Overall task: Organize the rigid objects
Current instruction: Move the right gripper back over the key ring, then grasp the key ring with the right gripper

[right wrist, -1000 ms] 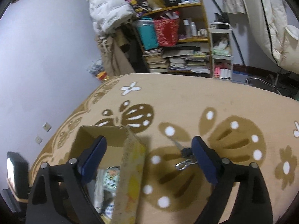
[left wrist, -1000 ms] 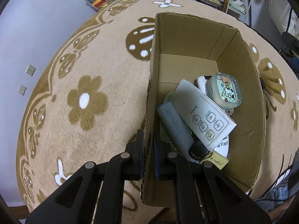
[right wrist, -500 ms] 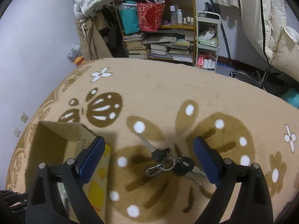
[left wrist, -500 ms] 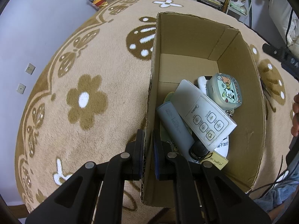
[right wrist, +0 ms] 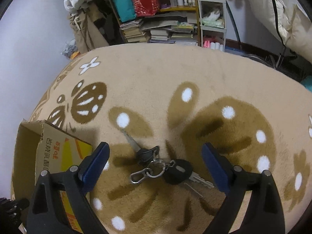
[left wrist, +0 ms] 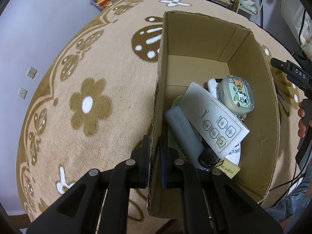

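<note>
Clamping the left wall of the cardboard box (left wrist: 251,89), low centre of the left wrist view: left gripper (left wrist: 155,152), one finger outside, one inside, pinched narrow on the cardboard. Lying inside the box, lower right of that frame: white remote (left wrist: 214,117) marked "Midea" with four round buttons, resting across a pale blue cylinder (left wrist: 183,132) with small unreadable print; cartoon-printed pale green case (left wrist: 237,93) touching the remote's upper edge; black key fob (left wrist: 208,157) beside a yellow tag (left wrist: 229,168) reading "NFC SmallCard". Chinese characters on white beneath the remote, too small to read fully. "DAS" printed on black hardware at the right edge.

Spread wide, holding nothing, at the bottom of the right wrist view: right gripper (right wrist: 155,160), blue pads flanking the key bunch (right wrist: 165,167) on the patterned carpet (right wrist: 156,81) — black-headed keys, ring, silver carabiner. Box corner at lower left, orange lettering on yellow, partly legible as Chinese.
</note>
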Demonstrator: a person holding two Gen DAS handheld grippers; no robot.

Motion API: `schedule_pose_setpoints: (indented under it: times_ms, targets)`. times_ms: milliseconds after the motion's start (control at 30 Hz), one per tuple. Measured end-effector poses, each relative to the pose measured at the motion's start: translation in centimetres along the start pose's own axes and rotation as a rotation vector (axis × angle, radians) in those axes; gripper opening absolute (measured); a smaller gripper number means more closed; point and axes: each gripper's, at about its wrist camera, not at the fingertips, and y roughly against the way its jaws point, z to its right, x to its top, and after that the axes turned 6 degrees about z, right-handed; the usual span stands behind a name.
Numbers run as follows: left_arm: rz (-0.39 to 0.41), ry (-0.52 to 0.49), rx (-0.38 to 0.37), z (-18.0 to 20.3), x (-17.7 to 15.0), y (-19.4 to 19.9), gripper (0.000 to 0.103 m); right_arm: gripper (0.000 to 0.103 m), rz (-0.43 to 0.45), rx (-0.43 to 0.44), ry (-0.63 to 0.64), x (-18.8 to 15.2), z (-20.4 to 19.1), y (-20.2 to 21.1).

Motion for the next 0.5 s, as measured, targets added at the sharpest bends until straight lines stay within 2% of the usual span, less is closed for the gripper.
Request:
schedule_pose_setpoints:
  times_ms: [200,400,500]
  targets:
    - [-0.002,-0.005,0.005,0.2,0.0,-0.1,0.008,0.100,-0.042,0.015,-0.046,-1.0,0.5,-1.7]
    - [0.000,-0.004,0.001,0.1,0.0,0.1,0.008,0.100,-0.107,-0.016,-0.035,-2.3,0.5,-3.7]
    - [0.000,-0.005,0.001,0.1,0.0,0.1,0.008,0.100,-0.100,-0.027,-0.009,-3.0,0.4,-4.0]
